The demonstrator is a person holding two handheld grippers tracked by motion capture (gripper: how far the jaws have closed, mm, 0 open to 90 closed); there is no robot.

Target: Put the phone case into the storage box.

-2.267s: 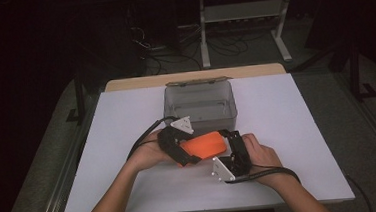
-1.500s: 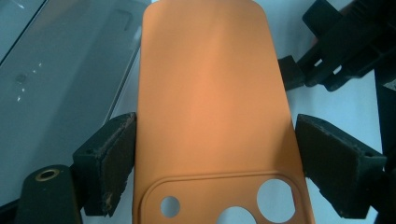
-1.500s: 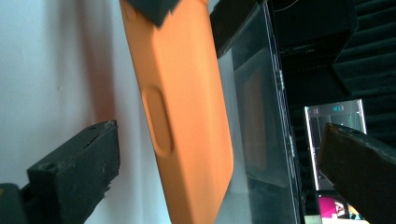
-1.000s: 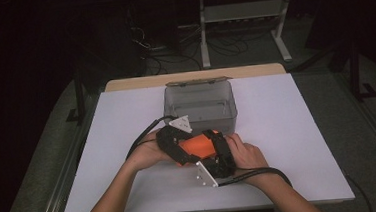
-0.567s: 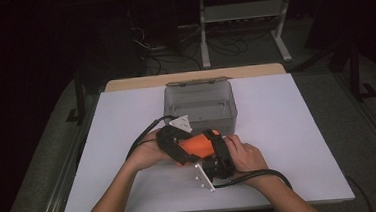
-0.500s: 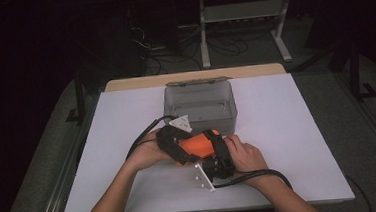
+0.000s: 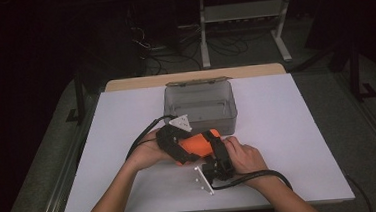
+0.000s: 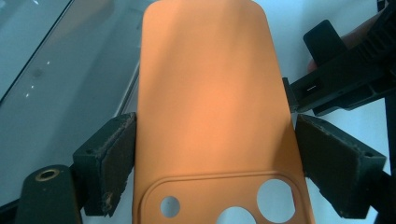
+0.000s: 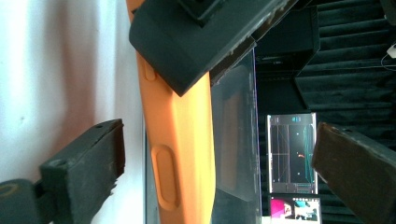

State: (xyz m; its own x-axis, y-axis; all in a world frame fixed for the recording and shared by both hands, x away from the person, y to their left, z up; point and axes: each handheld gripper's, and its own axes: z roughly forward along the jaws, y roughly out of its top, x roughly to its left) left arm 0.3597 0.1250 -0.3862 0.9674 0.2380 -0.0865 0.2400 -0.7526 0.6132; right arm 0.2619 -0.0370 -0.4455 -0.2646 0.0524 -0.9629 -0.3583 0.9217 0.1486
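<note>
The left gripper (image 7: 186, 143) has an orange phone case (image 7: 198, 143) clamped across its width: in the left gripper view the two black pads (image 8: 112, 161) press the case's (image 8: 210, 107) long edges down near the camera cut-outs, and the rest of the case runs straight out ahead of the jaws. So the long axis lies along the line of that gripper, pointing away from it towards the right gripper (image 8: 345, 79).

The right gripper (image 7: 219, 159) comes in from the far end. Its jaws stand wide apart, and in the right gripper view the case (image 9: 180, 140) sits edge-on between them, button bumps facing the camera, nearer to the left-hand pad (image 9: 88, 168) than to the right-hand one (image 9: 355, 172) and touching neither. From the high view this claw sits right at the free end, the person's right hand (image 7: 244, 154) wrapped around it, so it is the one placed to take the next hold.

The clear plastic box (image 7: 200, 104) stands open on the white table (image 7: 288, 129) just beyond both grippers. To my eye, the coming move depends on the right jaws closing across the thin faces of the case, which calls for centring the gap first.
</note>
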